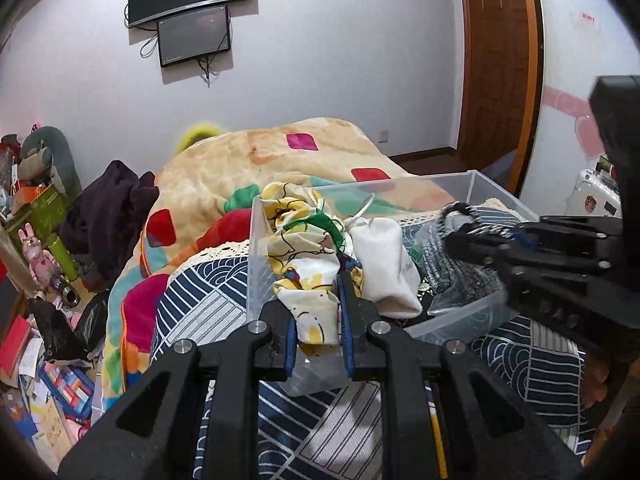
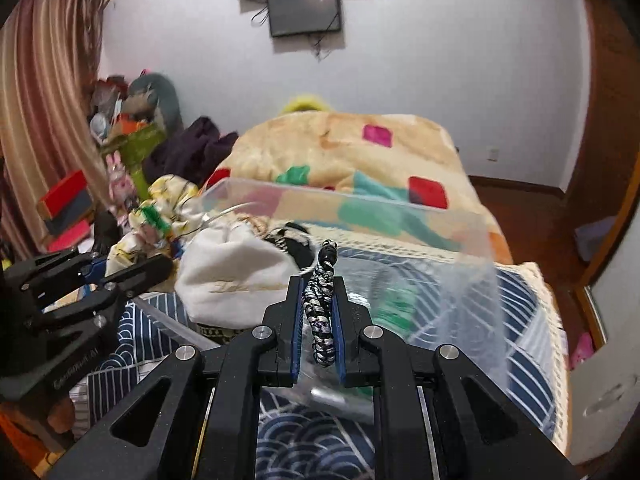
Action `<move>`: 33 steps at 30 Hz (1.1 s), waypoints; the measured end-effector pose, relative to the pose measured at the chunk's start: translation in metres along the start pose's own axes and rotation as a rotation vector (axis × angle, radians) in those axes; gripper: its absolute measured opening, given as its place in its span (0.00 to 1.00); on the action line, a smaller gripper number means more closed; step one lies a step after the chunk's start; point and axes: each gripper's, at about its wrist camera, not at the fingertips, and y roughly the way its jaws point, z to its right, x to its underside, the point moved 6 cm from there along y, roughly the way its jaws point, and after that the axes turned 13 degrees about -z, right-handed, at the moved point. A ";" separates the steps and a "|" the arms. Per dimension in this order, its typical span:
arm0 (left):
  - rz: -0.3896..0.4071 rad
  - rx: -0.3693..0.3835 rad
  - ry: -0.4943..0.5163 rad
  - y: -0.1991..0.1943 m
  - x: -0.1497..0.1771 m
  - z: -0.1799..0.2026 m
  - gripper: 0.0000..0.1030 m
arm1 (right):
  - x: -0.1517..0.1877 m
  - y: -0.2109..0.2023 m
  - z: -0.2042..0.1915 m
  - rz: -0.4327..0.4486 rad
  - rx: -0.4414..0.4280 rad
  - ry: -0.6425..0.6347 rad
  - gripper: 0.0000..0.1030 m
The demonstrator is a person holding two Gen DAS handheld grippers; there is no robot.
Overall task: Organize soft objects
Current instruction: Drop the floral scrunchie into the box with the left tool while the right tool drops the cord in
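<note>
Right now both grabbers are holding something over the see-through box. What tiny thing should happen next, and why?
Probably lower the left gripper a little into the clear box and open it. It is shut on the yellow cartoon cloth, which already drapes over the box wall beside the white pouch. The right gripper is shut on the braided cord, so that could follow.

The bin [image 1: 472,178] rests on the bed [image 1: 208,312], with the blanket [image 1: 280,160] heaped behind it. Inside the bin, the printed cloth [image 1: 304,248] lies at the left, the pouch [image 1: 386,256] just right of it, touching it, and the knitted item [image 1: 452,264] further right. The two screens [image 1: 192,12] hang on the wall behind the bed; clutter [image 1: 36,240] lies on the floor left of the bed.
</note>
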 end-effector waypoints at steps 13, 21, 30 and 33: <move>-0.013 0.025 -0.006 0.000 0.002 -0.001 0.23 | 0.003 0.011 0.001 -0.059 0.029 -0.007 0.21; 0.005 0.120 -0.049 -0.020 0.003 -0.005 0.32 | 0.005 -0.001 0.004 -0.020 0.029 -0.006 0.50; 0.034 0.111 -0.044 -0.044 0.013 -0.007 0.65 | 0.007 -0.032 0.002 0.026 0.011 0.003 0.64; 0.028 0.108 -0.058 -0.049 0.027 -0.010 0.80 | 0.014 -0.041 -0.008 0.040 0.004 -0.017 0.64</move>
